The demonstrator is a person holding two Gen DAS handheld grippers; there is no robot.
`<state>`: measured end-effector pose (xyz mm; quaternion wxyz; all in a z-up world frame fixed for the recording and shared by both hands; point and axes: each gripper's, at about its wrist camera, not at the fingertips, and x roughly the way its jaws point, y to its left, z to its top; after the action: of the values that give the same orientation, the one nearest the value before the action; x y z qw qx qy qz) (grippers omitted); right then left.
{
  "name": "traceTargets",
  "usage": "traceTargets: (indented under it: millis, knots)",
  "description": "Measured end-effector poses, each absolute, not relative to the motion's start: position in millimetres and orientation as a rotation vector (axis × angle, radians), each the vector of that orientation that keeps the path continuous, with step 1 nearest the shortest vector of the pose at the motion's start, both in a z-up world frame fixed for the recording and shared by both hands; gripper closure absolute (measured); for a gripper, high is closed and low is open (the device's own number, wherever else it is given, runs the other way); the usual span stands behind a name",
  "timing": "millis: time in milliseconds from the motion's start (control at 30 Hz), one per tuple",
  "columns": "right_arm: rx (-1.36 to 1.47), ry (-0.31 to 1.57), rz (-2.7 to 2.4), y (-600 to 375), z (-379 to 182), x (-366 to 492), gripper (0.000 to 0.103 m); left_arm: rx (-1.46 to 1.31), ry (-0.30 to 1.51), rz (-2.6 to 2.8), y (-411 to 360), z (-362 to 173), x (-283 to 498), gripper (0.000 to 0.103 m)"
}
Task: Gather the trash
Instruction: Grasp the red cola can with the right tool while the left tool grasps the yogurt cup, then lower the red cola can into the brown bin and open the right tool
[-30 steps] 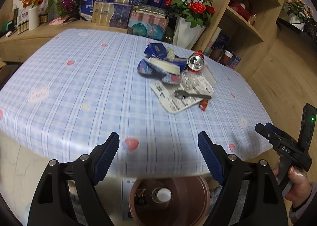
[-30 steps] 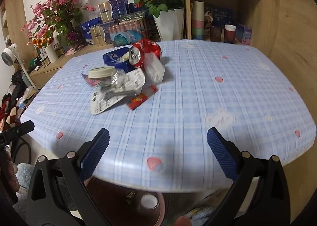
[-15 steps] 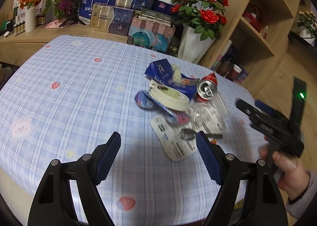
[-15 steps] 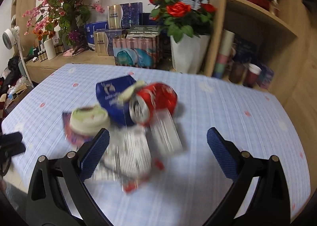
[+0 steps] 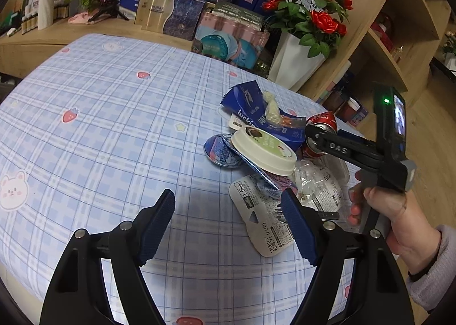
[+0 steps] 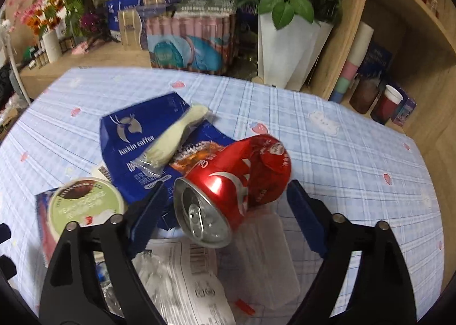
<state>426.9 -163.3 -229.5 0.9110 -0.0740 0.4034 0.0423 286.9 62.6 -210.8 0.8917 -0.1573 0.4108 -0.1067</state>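
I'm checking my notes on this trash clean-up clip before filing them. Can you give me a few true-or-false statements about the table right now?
1. The red can lies crushed on its side. True.
2. The right tool is shut on the can. False: its fingers are spread either side of it.
3. The left tool holds the round lid. False: it is open and holds nothing.
4. A blue coffee bag lies behind the can. True.
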Motion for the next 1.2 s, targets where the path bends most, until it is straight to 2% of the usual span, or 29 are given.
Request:
traceTargets:
  millis: [100, 133, 167, 200, 400, 733, 967, 1033, 1200]
  knots:
    - [-0.151, 0.855, 0.083, -161, -235, 433, 0.025, -0.326, 0.857, -0.223, 62, -214, 288, 0.028]
    - [-0.142, 0.861, 0.089, -162, -235, 435, 0.032, -0.327, 0.859, -0.223, 62, -215, 288, 0.028]
    - [-0.129, 0.865, 0.099, -163, -235, 436, 0.045, -0.327, 0.861, -0.223, 61, -215, 288, 0.028]
    - [-0.116, 0.87, 0.114, -163, -234, 436, 0.051, -0.328, 0.863, -0.224, 61, -216, 289, 0.028]
    - [-0.102, 0.76, 0.2, -169, -205, 415, 0.051, -0.339, 0.86, -0.247, 59, -212, 291, 0.034]
    - [-0.067, 0.635, 0.25, -195, -163, 368, 0.051, -0.352, 0.876, -0.277, 46, -210, 292, 0.037]
    - [-0.052, 0.657, 0.229, -222, -174, 330, 0.051, -0.279, 0.879, -0.29, 30, -207, 297, 0.037]
    - [-0.032, 0.673, 0.22, -231, -181, 321, 0.051, -0.222, 0.876, -0.308, 20, -205, 307, 0.031]
    - [0.011, 0.704, 0.201, -248, -191, 307, 0.051, -0.088, 0.915, -0.328, 5, -211, 343, 0.029]
